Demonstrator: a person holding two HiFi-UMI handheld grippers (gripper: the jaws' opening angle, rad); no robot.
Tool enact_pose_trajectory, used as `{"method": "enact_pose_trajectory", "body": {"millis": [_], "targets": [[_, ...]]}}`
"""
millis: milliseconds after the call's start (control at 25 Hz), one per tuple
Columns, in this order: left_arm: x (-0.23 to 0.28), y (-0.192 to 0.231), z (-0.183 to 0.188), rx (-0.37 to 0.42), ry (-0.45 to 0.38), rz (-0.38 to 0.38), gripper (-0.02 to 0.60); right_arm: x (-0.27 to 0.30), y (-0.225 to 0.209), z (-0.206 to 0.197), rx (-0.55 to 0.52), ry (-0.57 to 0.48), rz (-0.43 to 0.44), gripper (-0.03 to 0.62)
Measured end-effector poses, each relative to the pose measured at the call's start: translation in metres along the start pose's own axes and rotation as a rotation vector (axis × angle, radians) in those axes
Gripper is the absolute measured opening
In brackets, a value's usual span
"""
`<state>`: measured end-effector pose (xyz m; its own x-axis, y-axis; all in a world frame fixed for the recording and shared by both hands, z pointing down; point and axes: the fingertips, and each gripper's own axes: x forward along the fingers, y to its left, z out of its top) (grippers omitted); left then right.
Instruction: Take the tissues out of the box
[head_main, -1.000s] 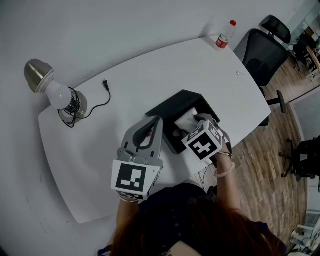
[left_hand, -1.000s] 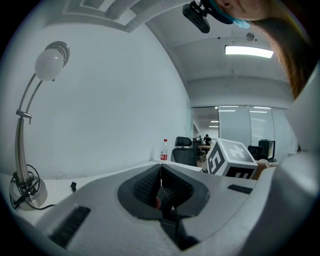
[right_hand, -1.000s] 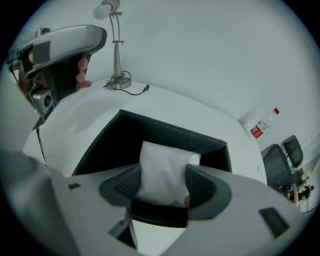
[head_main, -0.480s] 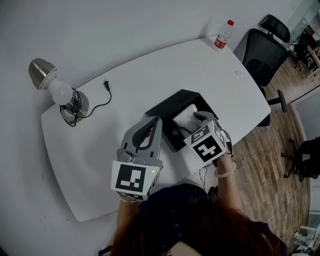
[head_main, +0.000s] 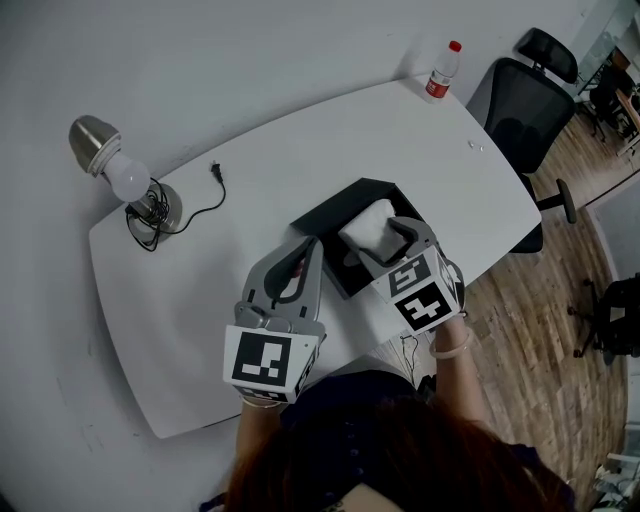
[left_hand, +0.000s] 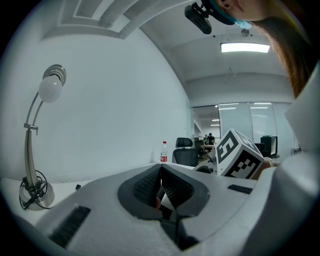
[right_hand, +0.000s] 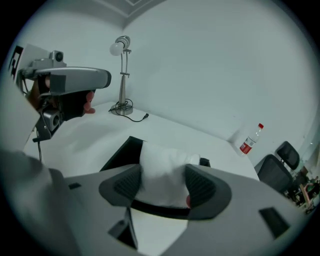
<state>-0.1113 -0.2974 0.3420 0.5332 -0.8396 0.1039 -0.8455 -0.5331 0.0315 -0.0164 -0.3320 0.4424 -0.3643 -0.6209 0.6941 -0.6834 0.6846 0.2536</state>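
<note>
A black open box (head_main: 335, 207) sits on the white table near its front edge. A white pack of tissues (head_main: 366, 227) sticks up out of it. My right gripper (head_main: 387, 240) reaches down into the box from the near right, shut on the pack. In the right gripper view the tissue pack (right_hand: 162, 167) fills the gap between the two pads, with the box (right_hand: 119, 154) below it. My left gripper (head_main: 315, 244) hovers just left of the box, its jaws closed together on nothing; the left gripper (left_hand: 160, 171) points level across the table.
A desk lamp (head_main: 120, 180) with its cable and plug (head_main: 213, 168) stands at the table's far left. A plastic bottle (head_main: 441, 72) is at the far right corner. Black office chairs (head_main: 525, 110) stand beyond the table's right edge, over wooden floor.
My right gripper has risen and tipped more steeply with the tissue pack in it, so more of the pack shows above the box. The left gripper has stayed put.
</note>
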Motion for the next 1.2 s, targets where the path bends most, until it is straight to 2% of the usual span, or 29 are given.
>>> {"method": "enact_pose_trajectory", "body": {"millis": [360, 1200], "targets": [[-0.015, -0.017, 0.005, 0.017, -0.018, 0.009, 0.025, -0.024, 0.000, 0.008, 0.011, -0.119, -0.052, 0.291], [-0.052, -0.056, 0.013, 0.041, -0.043, 0.042, 0.025, -0.088, 0.009, 0.016, 0.067, -0.322, -0.129, 0.290]]}}
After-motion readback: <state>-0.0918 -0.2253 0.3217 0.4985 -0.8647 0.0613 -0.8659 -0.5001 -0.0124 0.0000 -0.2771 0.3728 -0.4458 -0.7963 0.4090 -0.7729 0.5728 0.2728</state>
